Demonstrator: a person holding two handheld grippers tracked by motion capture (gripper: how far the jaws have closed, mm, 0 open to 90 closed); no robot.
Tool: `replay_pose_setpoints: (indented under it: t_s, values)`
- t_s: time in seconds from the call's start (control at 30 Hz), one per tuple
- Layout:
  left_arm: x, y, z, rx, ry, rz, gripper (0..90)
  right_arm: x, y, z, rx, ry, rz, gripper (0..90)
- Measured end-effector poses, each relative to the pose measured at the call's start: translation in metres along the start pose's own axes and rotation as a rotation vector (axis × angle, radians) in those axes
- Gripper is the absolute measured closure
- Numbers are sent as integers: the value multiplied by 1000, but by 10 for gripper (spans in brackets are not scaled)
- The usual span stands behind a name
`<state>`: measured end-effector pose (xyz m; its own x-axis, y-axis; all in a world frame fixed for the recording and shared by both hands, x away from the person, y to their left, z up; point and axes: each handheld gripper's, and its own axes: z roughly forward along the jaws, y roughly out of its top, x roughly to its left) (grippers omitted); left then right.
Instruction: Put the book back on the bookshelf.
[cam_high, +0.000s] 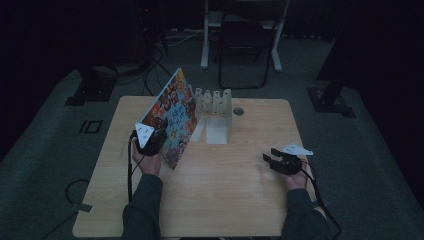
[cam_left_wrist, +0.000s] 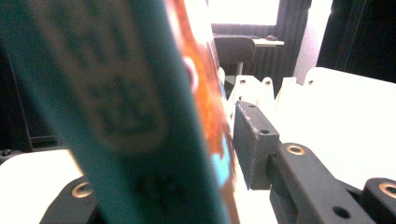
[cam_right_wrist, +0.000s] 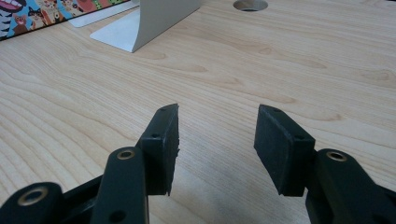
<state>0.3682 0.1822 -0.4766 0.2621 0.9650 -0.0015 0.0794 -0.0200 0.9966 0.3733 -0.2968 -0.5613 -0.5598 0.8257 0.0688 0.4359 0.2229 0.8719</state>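
**Book on edge at the rack, left jaws around it**

Picture book (cam_high: 172, 117) stands tilted on the wooden table (cam_high: 225, 190), its far edge just beside the white slotted rack (cam_high: 215, 107). Left gripper (cam_high: 159, 136) straddles the book's near edge; in the left gripper view a small gap shows at the right pad, so the jaws look slack. Right gripper (cam_high: 269, 159) rests well apart, jaws parted, nothing between them.

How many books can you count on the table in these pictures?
1: a colourful picture book stands tilted on its edge at the table's left side, between the left tongs, leaning towards the white rack. No other book is visible.
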Motion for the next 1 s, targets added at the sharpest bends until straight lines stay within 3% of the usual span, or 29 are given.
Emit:
replay_pose_setpoints:
  t_s: [0.4,1.0]
  values:
    - [6,-2,0,8,5,15,659,0,0,0,1,1,0,495]
    - [18,-8,-4,10,-3,-16,563,0,0,0,2,4,0,495]
